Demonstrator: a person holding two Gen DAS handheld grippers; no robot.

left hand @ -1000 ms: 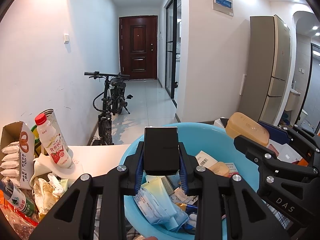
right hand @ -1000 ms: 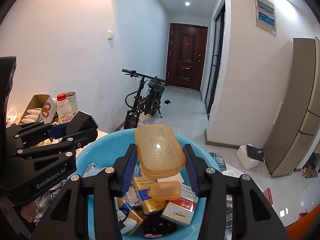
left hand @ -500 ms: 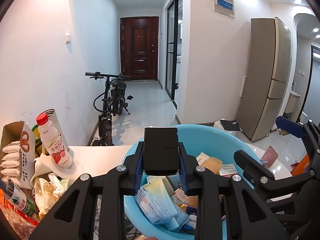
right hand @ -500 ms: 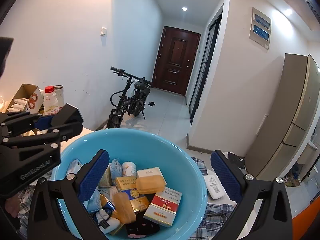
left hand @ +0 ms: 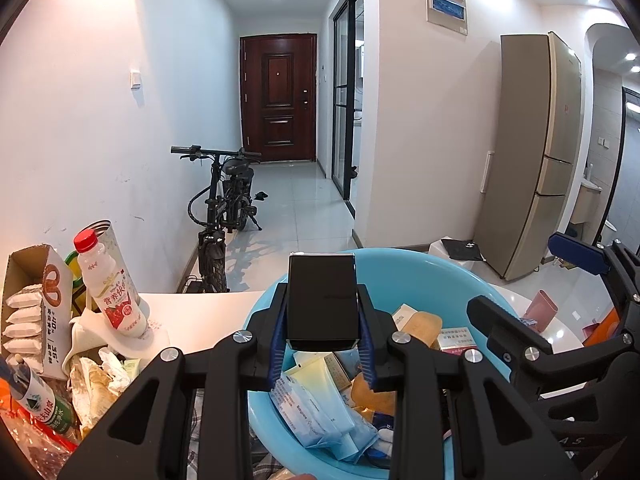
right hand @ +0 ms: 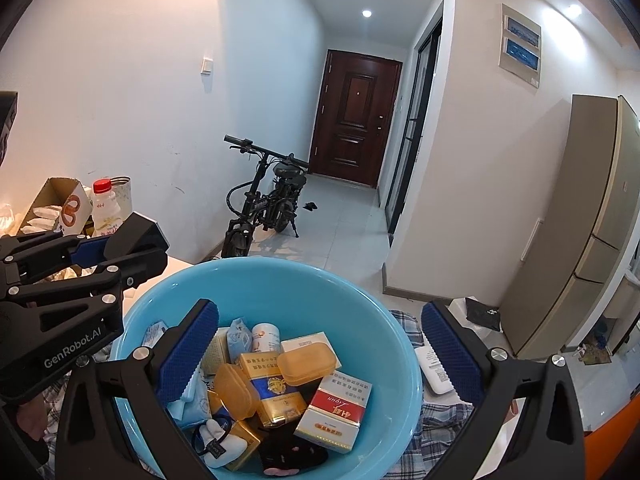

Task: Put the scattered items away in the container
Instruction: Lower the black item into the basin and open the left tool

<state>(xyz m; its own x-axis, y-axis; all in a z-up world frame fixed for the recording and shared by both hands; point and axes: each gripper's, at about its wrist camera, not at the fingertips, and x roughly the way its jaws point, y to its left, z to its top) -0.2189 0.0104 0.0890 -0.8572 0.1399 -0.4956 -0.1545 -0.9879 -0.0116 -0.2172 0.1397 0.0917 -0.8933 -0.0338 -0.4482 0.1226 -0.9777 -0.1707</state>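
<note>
So the left gripper (left hand: pixel 322 334) has its fingers clamped on a flat black rectangular box (left hand: pixel 322 300), holding it upright above the near side of the round light-blue plastic basin (right hand: pixel 280 284). The right gripper (right hand: pixel 320 344) is spread wide with nothing between its blue ribbed pads (right hand: pixel 190 344), hanging over the same basin.

The basin's pretty full: two translucent orange soap cases (right hand: pixel 306 366), a gold and blue carton (right hand: pixel 272 388), a red and white cigarette pack (right hand: pixel 334 412), pale blue tissue packets (left hand: pixel 316 412) and a small white bottle (right hand: pixel 266 336), all piled together.

Off the basin's right side, a white remote-like device (right hand: pixel 434 372) lies on the plaid cloth (right hand: pixel 440 420). On the bench (left hand: pixel 200 312) to the left stands a red-capped milk drink bottle (left hand: pixel 110 284) next to an open pretzel snack box (left hand: pixel 36 304).
</note>
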